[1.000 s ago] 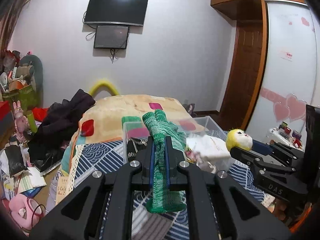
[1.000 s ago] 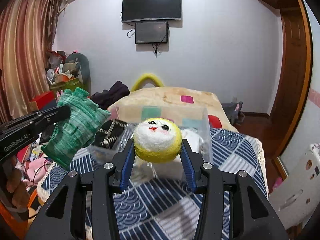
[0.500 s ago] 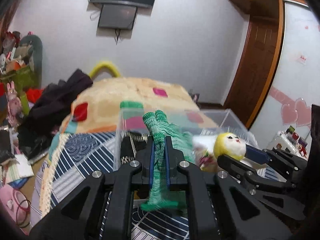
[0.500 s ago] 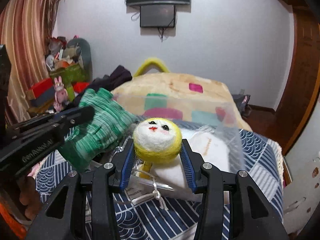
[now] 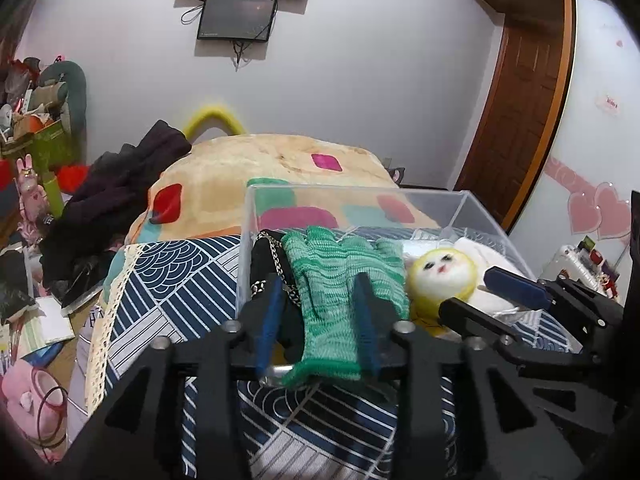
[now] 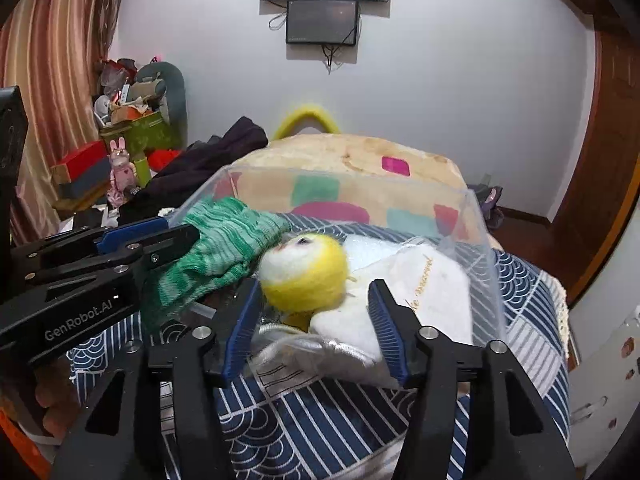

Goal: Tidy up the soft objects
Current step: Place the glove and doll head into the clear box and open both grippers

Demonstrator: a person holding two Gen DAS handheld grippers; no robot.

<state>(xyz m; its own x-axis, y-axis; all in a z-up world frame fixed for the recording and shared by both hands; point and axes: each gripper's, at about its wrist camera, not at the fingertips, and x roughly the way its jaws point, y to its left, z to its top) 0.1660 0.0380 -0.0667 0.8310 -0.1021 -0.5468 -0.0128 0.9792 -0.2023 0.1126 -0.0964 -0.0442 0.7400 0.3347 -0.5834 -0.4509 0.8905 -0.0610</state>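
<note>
**Both grippers spread over the clear bin; glove and doll lie inside**

Left gripper [image 5: 318, 312]: jaws spread wide, blue pads on either side of the green knitted glove [image 5: 340, 280] with a gap on each side, not pinching it; the glove lies flat with its cuff draped over the near rim of the clear plastic storage box [image 5: 360, 192], fingers pointing into the box; to the glove's left, inside the box, a black bag with a metal chain strap [image 5: 266, 256], partly under the glove.

Right gripper [image 6: 316, 324]: jaws likewise spread, nothing between the pads touching them; the round yellow-and-white felt doll head [image 6: 304, 274] sits loose between and beyond the fingertips, resting in the box against the glove's edge; face tilted upward, slightly blurred; beside it to the right a white cloth pouch with gold lettering [image 6: 420, 292]; a silvery drawstring bag [image 6: 304, 344] lies at the box's near edge.

Box stands on a bed covered by a navy-and-white patterned quilt [image 5: 168, 280]; beyond it a beige blanket with coloured patches [image 5: 260, 164]; dark clothing [image 5: 116, 188] heaped at the bed's left side; two dark screens [image 6: 324, 0] mounted on the far wall.
</note>
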